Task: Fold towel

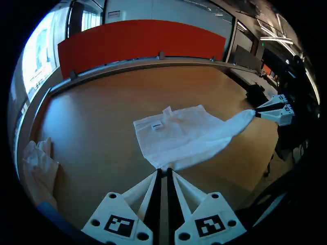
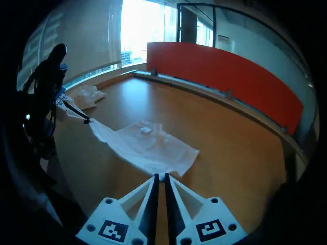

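The towel (image 1: 184,134) is one piece of white, soft cloth with a fine woven texture. It lies in the middle of a wooden table (image 1: 102,122), partly flat and partly pulled up into long wrinkles. It carries two small white labels: one rectangular label (image 1: 156,126) on its top surface and one little tab (image 1: 166,110) standing at its far edge. There are two grippers, each of white hard plastic with two long, tapering fingers and two square black-and-white markers (image 1: 119,225) at the finger bases. The left gripper (image 1: 163,173) has its fingers pressed together on the corner of the towel nearest to its own camera, with only a thin dark slit between them. The right gripper (image 2: 160,177) is likewise pinched closed on another corner, and in the left gripper view this corner looks stretched into a narrow, rounded tongue lifted off the table. Between the two held corners the cloth hangs in one soft diagonal fold. The table top is smooth, brown and a little shiny, with a curved edge. One crumpled white cloth (image 1: 39,163) lies near the table's edge, well apart from the towel. One long red panel (image 1: 139,41) with a curved top stands behind the table.
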A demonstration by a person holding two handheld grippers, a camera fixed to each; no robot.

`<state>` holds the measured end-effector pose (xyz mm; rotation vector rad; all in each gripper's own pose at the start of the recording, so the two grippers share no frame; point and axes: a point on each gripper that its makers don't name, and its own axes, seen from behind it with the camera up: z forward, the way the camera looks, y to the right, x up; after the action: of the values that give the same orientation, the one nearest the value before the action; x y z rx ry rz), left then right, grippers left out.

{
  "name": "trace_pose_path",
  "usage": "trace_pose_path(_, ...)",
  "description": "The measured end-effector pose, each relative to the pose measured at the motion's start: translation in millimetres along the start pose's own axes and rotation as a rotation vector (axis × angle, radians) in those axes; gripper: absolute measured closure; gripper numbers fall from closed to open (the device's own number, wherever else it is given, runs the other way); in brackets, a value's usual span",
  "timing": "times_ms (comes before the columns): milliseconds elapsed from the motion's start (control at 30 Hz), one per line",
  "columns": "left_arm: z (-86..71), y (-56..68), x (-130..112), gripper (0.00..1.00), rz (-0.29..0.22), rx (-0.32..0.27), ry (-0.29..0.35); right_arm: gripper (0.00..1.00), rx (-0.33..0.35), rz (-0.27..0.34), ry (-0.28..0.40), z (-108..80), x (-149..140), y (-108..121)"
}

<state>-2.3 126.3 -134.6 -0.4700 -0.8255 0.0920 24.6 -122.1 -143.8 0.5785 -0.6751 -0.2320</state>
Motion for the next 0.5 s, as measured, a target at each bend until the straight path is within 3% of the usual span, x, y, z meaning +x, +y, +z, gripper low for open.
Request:
trace_pose_path(300, 3.6, 0.3, 2, 0.91, -0.009, 0.003, 0.003, 0.9, -0.001, -0.007, -0.014, 4.4, -3, 4)
trace_pose_path(500, 14.7, -4.9, 10, 0.91, -0.013, 0.008, 0.007, 0.9, -0.005, -0.01, -0.017, 15.1, 1, 14)
